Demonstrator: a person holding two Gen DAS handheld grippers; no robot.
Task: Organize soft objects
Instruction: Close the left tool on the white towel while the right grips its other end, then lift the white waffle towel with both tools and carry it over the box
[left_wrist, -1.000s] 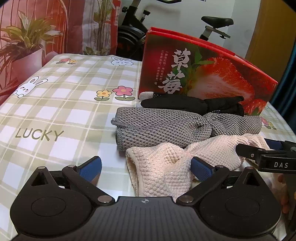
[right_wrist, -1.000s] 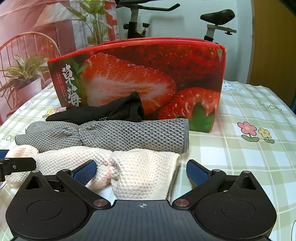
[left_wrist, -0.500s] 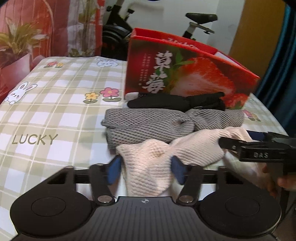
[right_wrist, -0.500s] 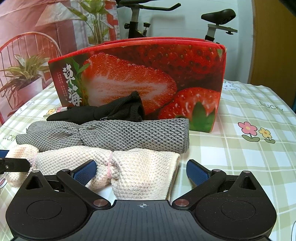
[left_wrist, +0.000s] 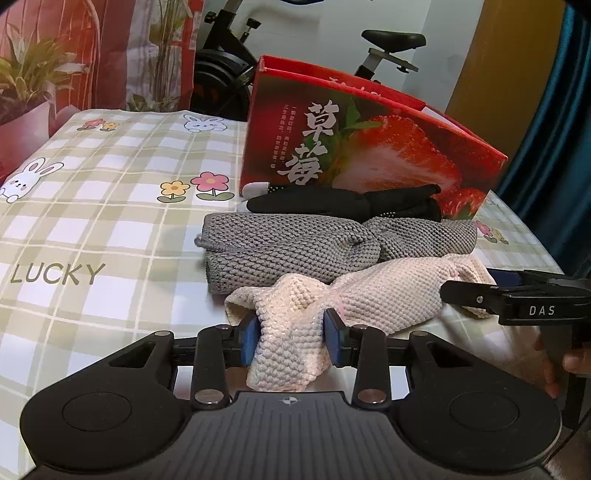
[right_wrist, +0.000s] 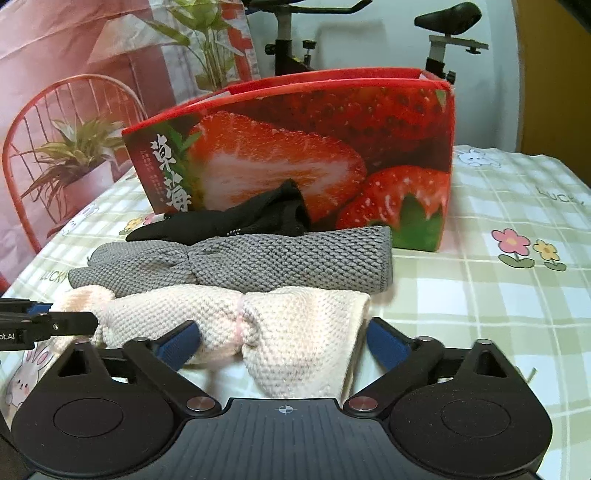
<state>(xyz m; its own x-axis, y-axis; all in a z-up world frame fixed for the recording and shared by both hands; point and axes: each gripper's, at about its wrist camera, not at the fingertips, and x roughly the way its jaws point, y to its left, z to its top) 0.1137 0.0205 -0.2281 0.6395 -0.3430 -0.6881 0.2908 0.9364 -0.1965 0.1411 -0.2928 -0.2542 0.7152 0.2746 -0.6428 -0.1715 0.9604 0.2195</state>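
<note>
Left tongs (left_wrist: 291, 338) pinch the cream cloth (left_wrist: 369, 295); right tongs (right_wrist: 282, 341) gape around its other end; lifting risks sagging.

Both cameras sit low, just above the desk (left_wrist: 110, 229), each looking forward over its own black mount and between its two blue-padded fingers.

The left wrist view looks from the left end of the pink cloth (left_wrist: 369, 291), very near it, facing across and slightly rightward toward the corner of the strawberry box (left_wrist: 369, 147); the right tongs (left_wrist: 491, 291) enter at its right edge.

The right wrist view looks from the cloth's other end (right_wrist: 295, 325), equally near, facing the box's long side (right_wrist: 295, 147) almost squarely; the left tongs (right_wrist: 48, 325) show at its left edge.

Both views share the pink cloth, the grey cloth (left_wrist: 295, 247) (right_wrist: 258, 258), the black glove (left_wrist: 343, 203) (right_wrist: 229, 221), the box and the exercise bike (left_wrist: 388, 44) (right_wrist: 443, 26) behind.
</note>
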